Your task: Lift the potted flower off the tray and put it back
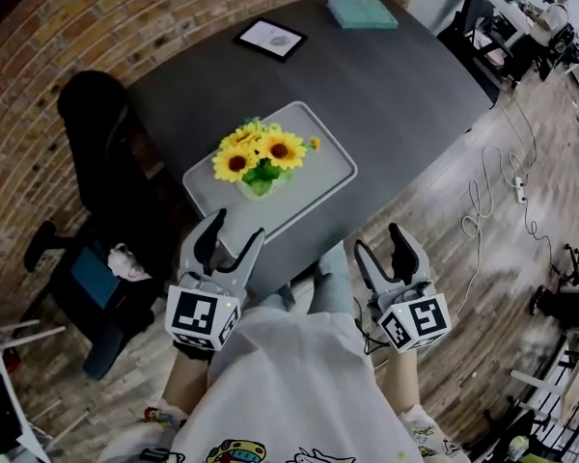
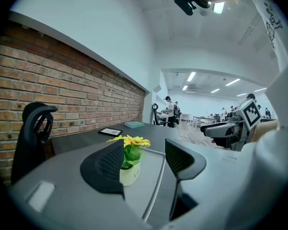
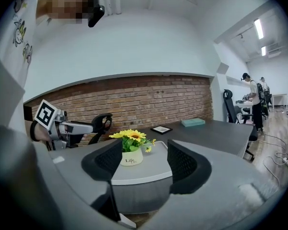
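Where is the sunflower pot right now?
In the head view, the sunflower pot stands on the grey tray on the dark table, just beyond the left gripper and its open jaws.

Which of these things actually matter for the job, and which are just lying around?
Part of the job: potted flower; grey tray under it; left gripper and right gripper, both open and empty.

Just lying about: framed picture; teal pad; black office chair; floor cables.

One tray [image 1: 318, 152] is counted on the counter [image 1: 396, 85], with one potted flower [image 1: 259, 162] on it. Beyond the tray: one framed picture [image 1: 270, 39], one teal book [image 1: 363, 13]. Beside the tray: one black chair [image 1: 92, 114].
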`<state>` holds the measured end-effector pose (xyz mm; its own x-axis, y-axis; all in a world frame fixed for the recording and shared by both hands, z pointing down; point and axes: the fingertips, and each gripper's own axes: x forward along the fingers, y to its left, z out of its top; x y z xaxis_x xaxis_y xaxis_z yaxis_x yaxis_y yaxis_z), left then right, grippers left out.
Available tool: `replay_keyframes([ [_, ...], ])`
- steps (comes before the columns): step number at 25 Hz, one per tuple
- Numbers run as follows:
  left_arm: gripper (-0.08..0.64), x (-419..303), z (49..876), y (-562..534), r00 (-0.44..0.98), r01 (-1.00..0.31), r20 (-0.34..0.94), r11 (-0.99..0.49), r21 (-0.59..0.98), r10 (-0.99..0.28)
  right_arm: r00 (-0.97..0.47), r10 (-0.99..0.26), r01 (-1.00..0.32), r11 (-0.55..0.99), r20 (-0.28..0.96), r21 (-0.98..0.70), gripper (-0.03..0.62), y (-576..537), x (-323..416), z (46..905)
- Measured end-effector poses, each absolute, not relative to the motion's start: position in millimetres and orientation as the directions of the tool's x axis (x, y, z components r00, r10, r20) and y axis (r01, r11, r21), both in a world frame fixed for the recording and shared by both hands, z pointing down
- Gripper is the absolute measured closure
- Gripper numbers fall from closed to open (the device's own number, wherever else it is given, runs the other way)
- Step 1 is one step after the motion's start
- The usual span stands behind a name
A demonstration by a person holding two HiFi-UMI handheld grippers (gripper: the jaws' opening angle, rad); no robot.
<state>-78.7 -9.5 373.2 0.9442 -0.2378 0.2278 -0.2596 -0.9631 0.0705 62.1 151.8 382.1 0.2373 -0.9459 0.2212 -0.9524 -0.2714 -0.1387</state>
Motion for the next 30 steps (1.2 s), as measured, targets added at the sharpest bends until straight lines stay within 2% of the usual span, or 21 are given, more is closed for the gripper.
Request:
replay_keyframes([
  [5, 0.281, -77, 374, -30, 0.91, -0.367, 0.233, -0.927, 0.071, -0.343, 0.122, -0.968, -0.978, -0.155, 0.221, -0.142, 0.296, 112, 83, 383],
  [13, 0.259, -70, 375, -63, 0.798, -0.587, 0.239, -0.803, 0.101, -0.553, -0.166, -0.96, -0.981, 0.138, 0.226, -0.135, 0.27, 31, 119, 374],
  [22, 0.229, -55, 374, -76, 0.666, -0.742, 0.22, -0.662, 0.106, -0.712, -0.443, -0.87, -0.897, 0.428, 0.217, -0.115, 0.244, -32, 135, 370],
  [30, 0.222, -46, 376, -63, 0.564, -0.825, 0.221, -0.553, 0.116, -0.796, -0.6, -0.776, -0.8, 0.59, 0.197, -0.113, 0.235, -45, 138, 367],
])
